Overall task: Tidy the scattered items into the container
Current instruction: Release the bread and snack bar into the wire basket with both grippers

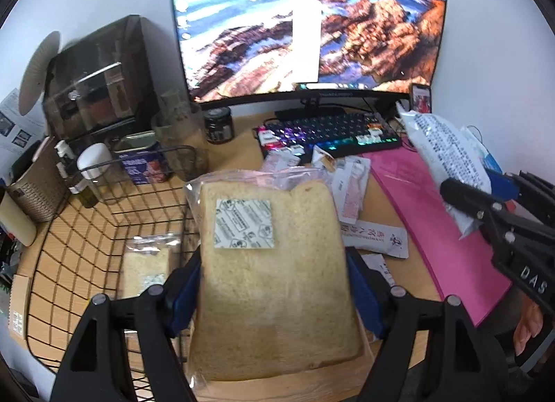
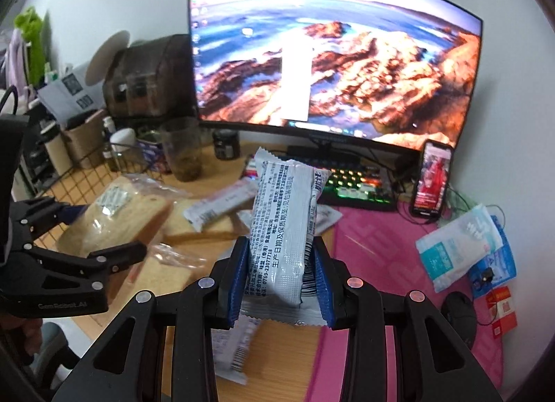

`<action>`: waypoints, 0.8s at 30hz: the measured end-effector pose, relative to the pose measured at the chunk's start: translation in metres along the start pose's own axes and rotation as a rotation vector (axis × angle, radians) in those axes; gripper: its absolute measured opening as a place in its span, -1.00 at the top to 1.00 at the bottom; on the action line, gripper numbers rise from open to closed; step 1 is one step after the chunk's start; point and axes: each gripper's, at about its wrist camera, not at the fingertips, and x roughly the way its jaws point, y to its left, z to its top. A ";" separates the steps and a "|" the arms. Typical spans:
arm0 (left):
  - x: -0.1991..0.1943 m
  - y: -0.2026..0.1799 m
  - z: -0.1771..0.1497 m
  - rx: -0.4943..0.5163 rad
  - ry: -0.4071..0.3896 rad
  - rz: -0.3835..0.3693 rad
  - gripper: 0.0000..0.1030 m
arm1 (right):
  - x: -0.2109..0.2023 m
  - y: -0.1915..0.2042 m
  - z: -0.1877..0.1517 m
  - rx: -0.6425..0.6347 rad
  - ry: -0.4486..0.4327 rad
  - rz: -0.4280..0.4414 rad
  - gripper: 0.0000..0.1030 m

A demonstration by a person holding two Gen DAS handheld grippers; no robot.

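Bread (image 1: 277, 263) in bag: light, squashy, pinched across edges by left gripper (image 1: 274, 294). Right gripper (image 2: 281, 273) pinches crinkly snack packet (image 2: 284, 228) low; basket (image 1: 69, 263) beside.

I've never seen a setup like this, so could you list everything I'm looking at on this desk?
Bagged bread slice: one, tan, held up in left gripper.
Bagged bread piece: one, pale, inside basket.
Wire basket: one, black, desk left.
Snack packet: one, silver-white, in right gripper.
Monitor: one, lit, back.
Keyboard: one, rainbow-lit, under monitor.
Pink mat: one, desk right.
Phone: one, lit, propped right.
Left gripper: black, blue pads.
Right gripper: black, blue pads.
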 end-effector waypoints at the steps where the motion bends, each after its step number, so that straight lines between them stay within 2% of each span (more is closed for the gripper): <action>1: -0.004 0.006 0.000 -0.009 -0.008 0.008 -0.54 | 0.000 0.007 0.002 -0.010 -0.004 0.013 0.28; 7: -0.024 0.045 -0.001 -0.058 -0.030 0.072 -0.54 | 0.001 0.066 0.021 -0.090 -0.034 0.119 0.28; 13: -0.041 0.098 -0.016 -0.131 -0.039 0.153 -0.54 | 0.015 0.136 0.036 -0.161 -0.039 0.229 0.28; 19: -0.045 0.147 -0.038 -0.184 -0.007 0.215 -0.54 | 0.034 0.191 0.037 -0.213 -0.015 0.294 0.28; 24: -0.041 0.173 -0.052 -0.214 0.020 0.225 -0.54 | 0.051 0.222 0.031 -0.235 0.018 0.314 0.28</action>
